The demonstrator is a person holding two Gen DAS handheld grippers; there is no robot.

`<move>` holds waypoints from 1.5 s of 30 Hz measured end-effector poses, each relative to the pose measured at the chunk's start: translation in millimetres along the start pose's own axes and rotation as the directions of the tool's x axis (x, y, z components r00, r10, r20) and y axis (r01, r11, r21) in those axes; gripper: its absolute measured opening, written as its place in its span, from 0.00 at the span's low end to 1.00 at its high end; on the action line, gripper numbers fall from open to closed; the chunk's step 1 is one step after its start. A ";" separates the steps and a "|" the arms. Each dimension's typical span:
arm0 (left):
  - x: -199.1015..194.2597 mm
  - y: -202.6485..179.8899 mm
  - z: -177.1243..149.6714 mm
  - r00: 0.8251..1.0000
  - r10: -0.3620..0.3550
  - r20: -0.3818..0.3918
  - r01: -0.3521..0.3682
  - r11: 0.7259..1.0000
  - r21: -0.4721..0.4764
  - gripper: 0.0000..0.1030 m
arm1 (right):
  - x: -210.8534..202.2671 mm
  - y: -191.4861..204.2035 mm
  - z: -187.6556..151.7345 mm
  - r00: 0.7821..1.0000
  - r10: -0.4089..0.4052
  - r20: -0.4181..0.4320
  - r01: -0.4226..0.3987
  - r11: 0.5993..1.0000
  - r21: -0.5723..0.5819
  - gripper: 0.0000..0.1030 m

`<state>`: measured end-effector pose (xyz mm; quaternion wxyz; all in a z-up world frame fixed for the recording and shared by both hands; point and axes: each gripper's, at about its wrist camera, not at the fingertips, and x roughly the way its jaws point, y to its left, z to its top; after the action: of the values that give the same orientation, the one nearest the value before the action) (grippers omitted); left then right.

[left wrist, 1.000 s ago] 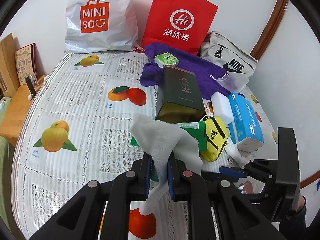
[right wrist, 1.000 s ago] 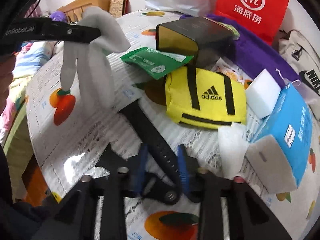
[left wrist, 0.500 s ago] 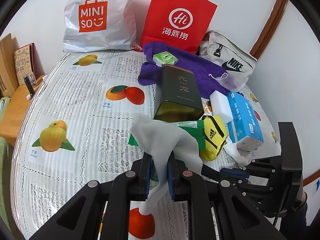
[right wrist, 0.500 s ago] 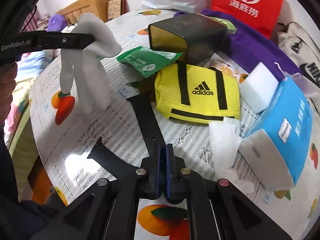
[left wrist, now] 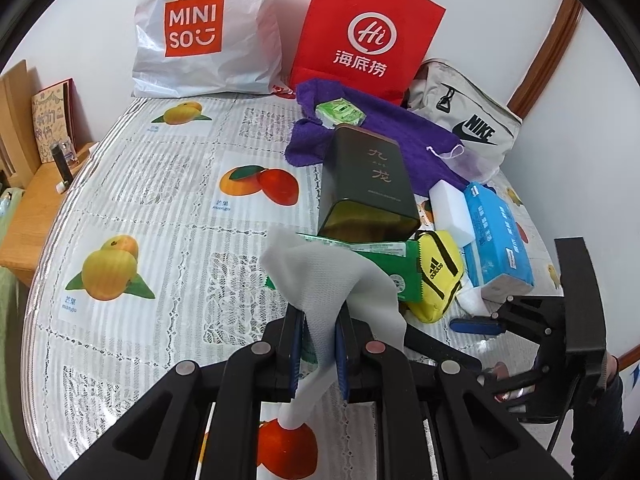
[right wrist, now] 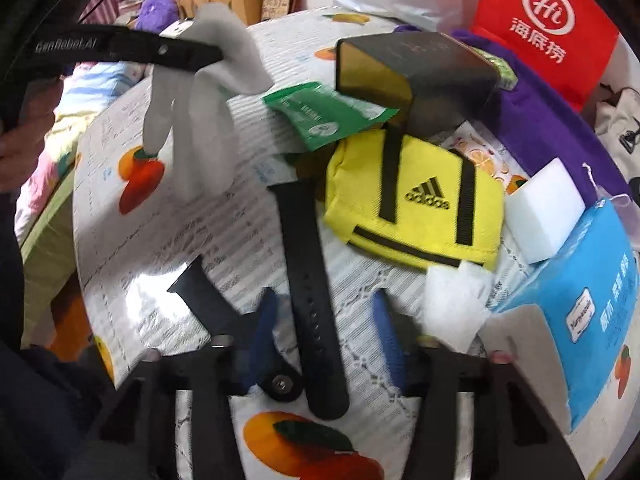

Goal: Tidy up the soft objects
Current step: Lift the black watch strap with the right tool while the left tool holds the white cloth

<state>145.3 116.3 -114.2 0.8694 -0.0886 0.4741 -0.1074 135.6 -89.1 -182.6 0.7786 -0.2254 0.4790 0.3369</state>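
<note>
Left gripper (left wrist: 319, 350) clamped on a white cloth (left wrist: 325, 280), held up clear of the fruit-print tablecloth (left wrist: 160, 208), folds hanging below the pads. Right gripper (right wrist: 326, 342) opening, blue pads apart either side of a black strap (right wrist: 308, 280) lying flat on the tablecloth, not pressing on it. Nearby: yellow pouch (right wrist: 416, 208), green packet (right wrist: 328, 114), dark tin (right wrist: 412, 68), white sponge (right wrist: 546, 212) and blue tissue pack (right wrist: 576, 312) just beside one another.
</note>
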 end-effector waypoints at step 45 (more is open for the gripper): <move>-30.8 -40.4 30.0 0.999 -0.015 0.044 0.012 0.997 0.070 0.14 | -83.6 -32.1 -3.9 0.985 -0.092 0.144 0.060 0.976 0.210 0.19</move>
<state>150.2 87.4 -63.0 0.8816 -0.0636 0.4499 -0.1277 130.8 -139.1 -108.4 0.8443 -0.1359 0.4413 0.2720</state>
